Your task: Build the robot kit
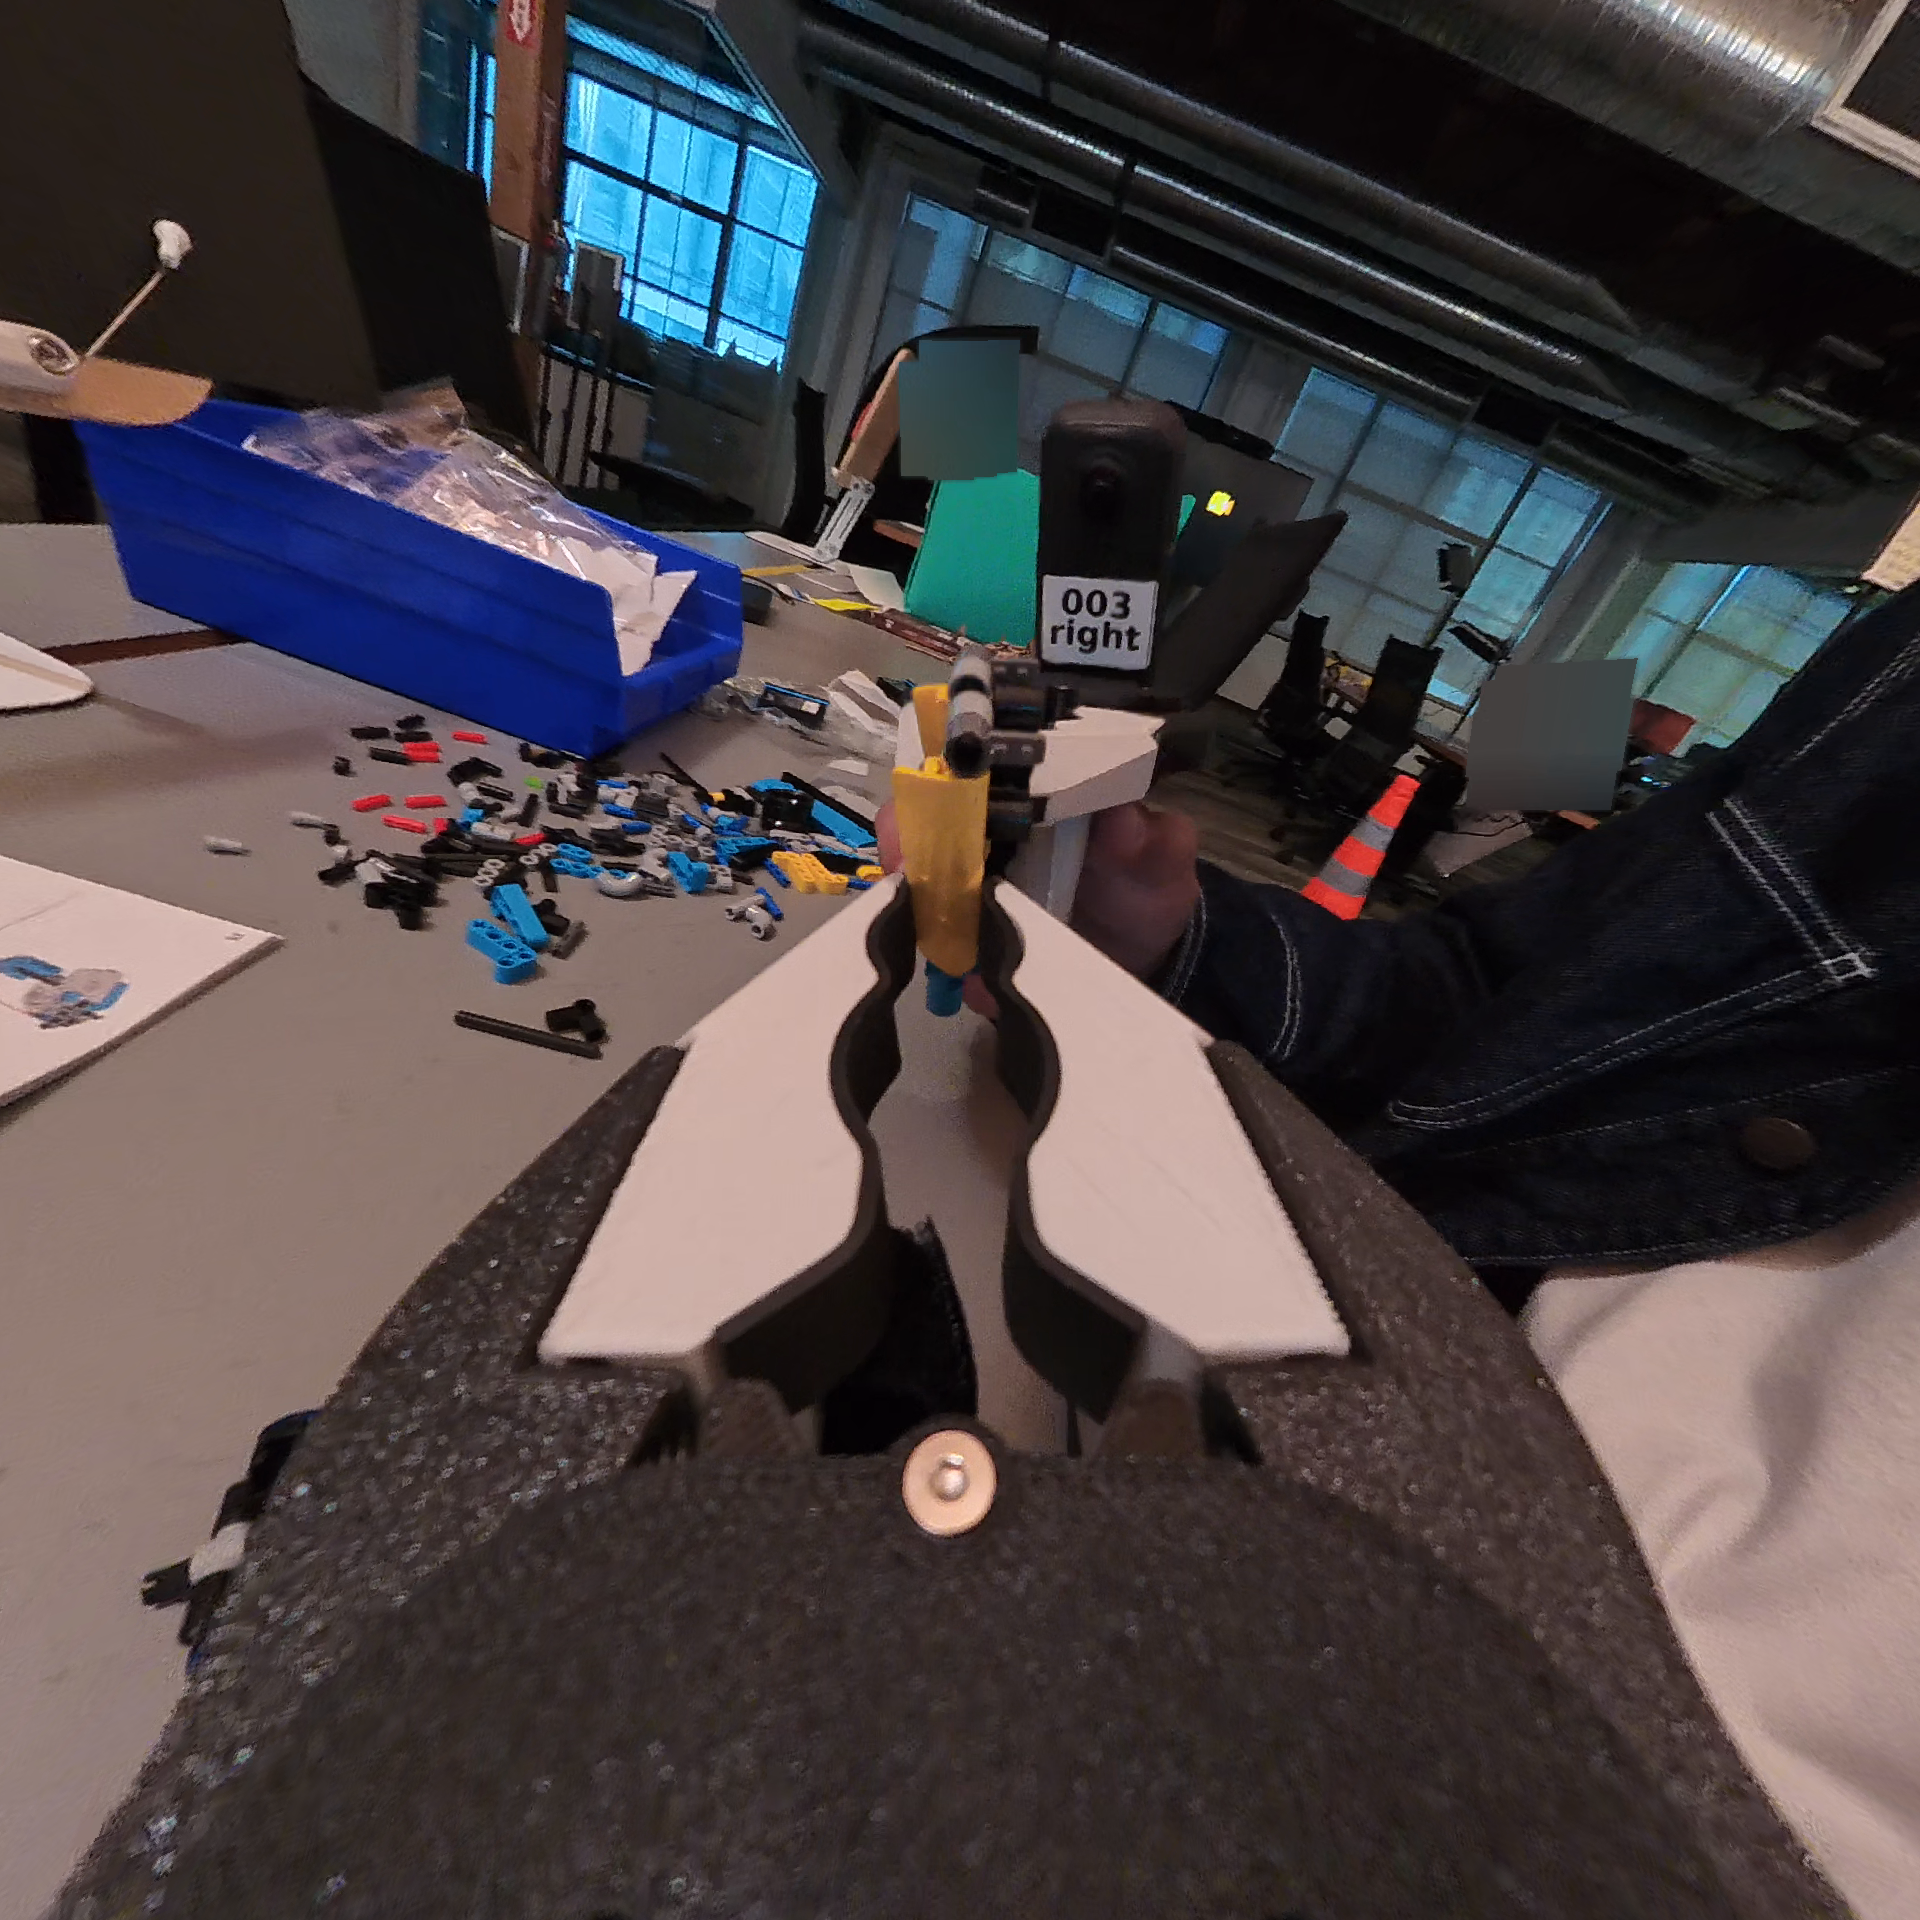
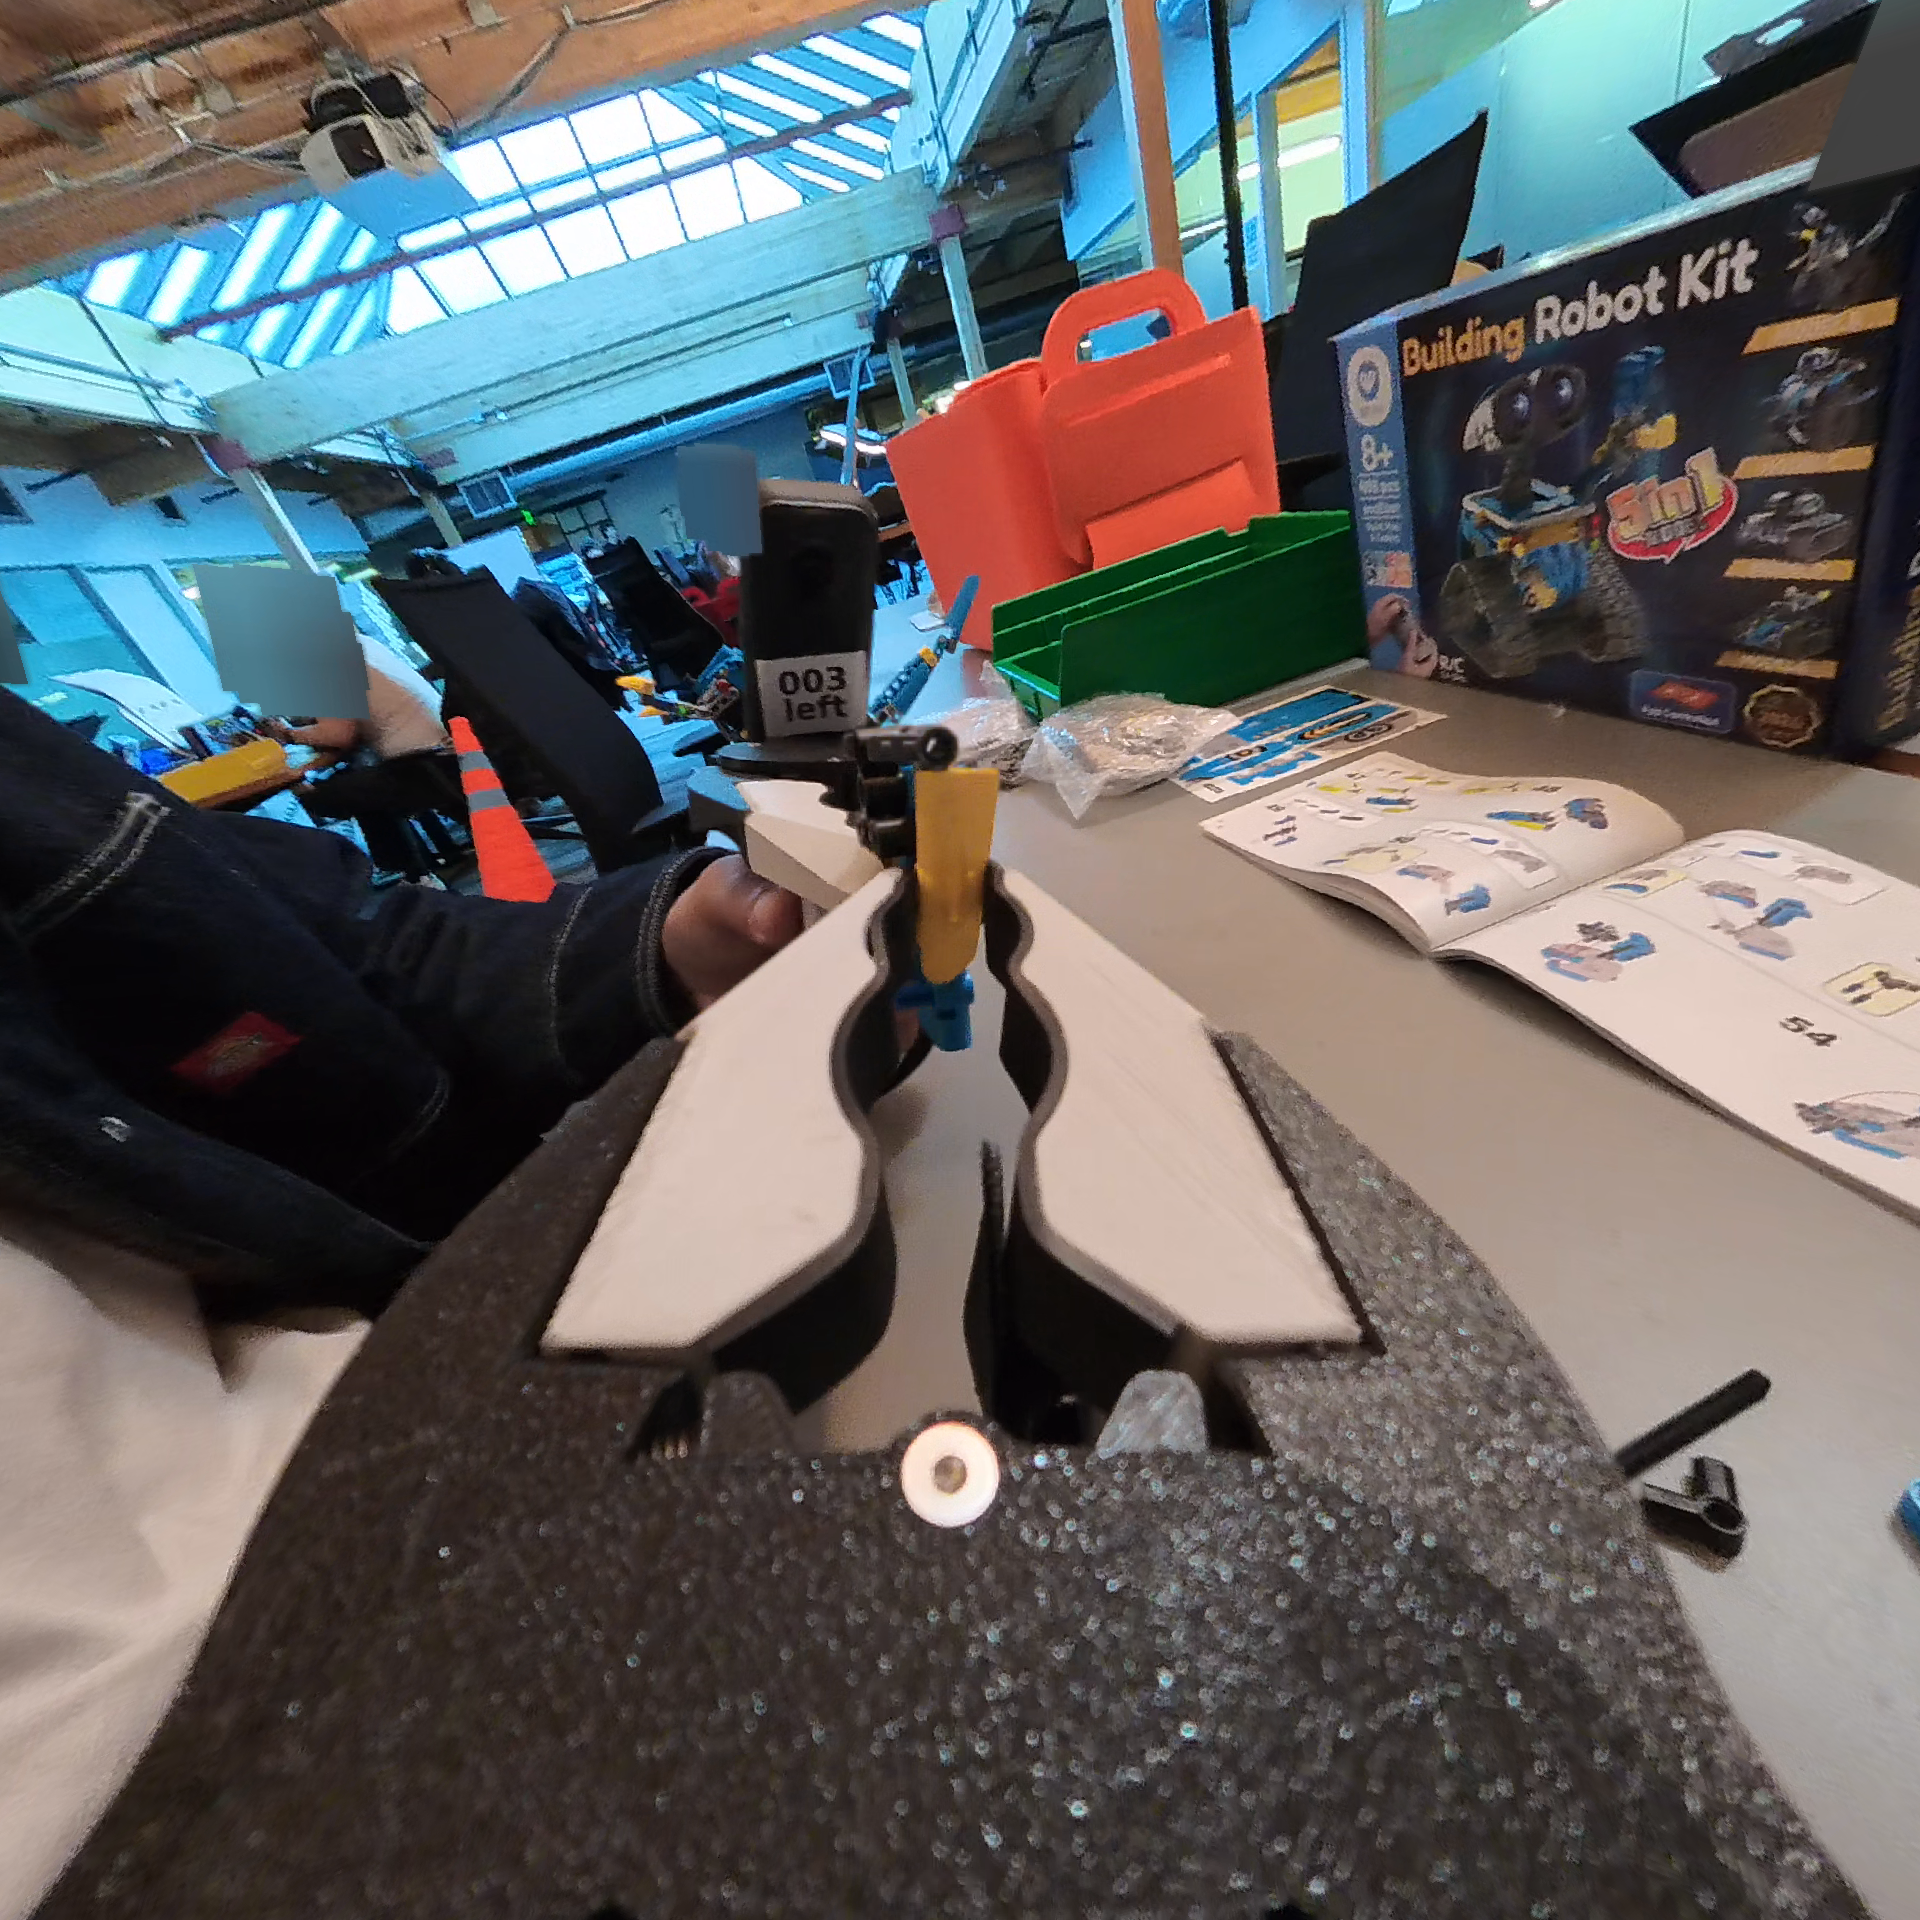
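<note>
Yellow brick piece [image 1: 940, 873] stands upright between the tips of both grippers, above the grey table [image 1: 312, 1195]. It is a long yellow panel, wider at the top and narrower lower down. A small blue connector [image 1: 943, 987] sticks out of its lower end, and a column of black and grey parts [image 1: 1003, 748] with a short dark rod is joined at its upper end.

The left gripper [image 1: 943, 914] has its white fingers [image 1: 769, 1091] almost closed, and the dark wavy pads press the yellow piece from both sides. The right gripper [image 2: 943, 914] is closed to the same narrow gap on the same piece, from the opposite side, so the two tools face each other. A hand [image 1: 1132, 883] in a dark denim sleeve [image 1: 1558, 935] holds the right gripper's handle behind the yellow piece.

Left of the yellow piece in the left wrist view, a heap of small black, blue and red bricks [image 1: 582, 831] lies on the table, with a blue bin [image 1: 416, 592] behind the heap. In the right wrist view, an open instruction booklet [image 2: 1558, 904] lies to the right of the yellow piece, and behind the booklet stand a green bin [image 2: 1174, 623], an orange bag [image 2: 1101, 447] and a kit box [image 2: 1621, 488].
</note>
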The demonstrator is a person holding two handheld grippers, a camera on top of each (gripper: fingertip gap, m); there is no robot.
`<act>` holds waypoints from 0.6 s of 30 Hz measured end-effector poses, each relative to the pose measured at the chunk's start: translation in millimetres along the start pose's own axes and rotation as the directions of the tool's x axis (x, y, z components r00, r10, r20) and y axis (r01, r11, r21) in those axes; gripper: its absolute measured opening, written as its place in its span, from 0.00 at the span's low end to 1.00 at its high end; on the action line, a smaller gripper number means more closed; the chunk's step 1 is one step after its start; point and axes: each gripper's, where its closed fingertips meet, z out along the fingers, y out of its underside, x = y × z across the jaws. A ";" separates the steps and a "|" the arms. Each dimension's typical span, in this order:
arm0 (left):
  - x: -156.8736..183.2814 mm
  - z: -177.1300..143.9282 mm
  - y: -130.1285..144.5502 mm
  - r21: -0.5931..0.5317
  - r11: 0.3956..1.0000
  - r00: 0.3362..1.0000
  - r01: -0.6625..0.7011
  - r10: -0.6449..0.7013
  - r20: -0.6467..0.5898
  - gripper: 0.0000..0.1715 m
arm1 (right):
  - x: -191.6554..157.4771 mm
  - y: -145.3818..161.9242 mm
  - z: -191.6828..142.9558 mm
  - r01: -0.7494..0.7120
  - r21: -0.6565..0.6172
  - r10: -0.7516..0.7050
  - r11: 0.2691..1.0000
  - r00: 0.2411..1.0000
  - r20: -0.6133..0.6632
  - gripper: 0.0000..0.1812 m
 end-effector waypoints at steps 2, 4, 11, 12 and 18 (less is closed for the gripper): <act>1.9 -0.3 -0.6 0.003 1.000 0.999 0.026 -0.026 -0.031 0.06 | -1.1 -0.9 0.2 -0.031 0.012 0.031 0.999 0.999 0.025 0.07; 6.4 -0.4 -1.8 0.007 0.998 0.995 0.058 -0.057 -0.076 0.06 | -5.5 -3.1 -0.7 -0.089 0.023 0.087 0.996 0.992 0.087 0.07; 11.0 -1.3 0.3 -0.008 0.995 0.987 0.103 -0.103 -0.126 0.06 | -9.6 1.4 -3.7 -0.104 -0.011 0.104 0.995 0.985 0.137 0.06; 10.3 -1.4 0.4 -0.007 0.995 0.987 0.101 -0.102 -0.122 0.06 | -9.0 2.2 -3.4 -0.118 -0.017 0.119 0.993 0.983 0.140 0.06; 7.9 -0.3 -0.7 0.005 0.998 0.994 0.069 -0.068 -0.087 0.06 | -7.6 1.6 -2.9 -0.204 -0.014 0.204 0.979 0.963 0.175 0.06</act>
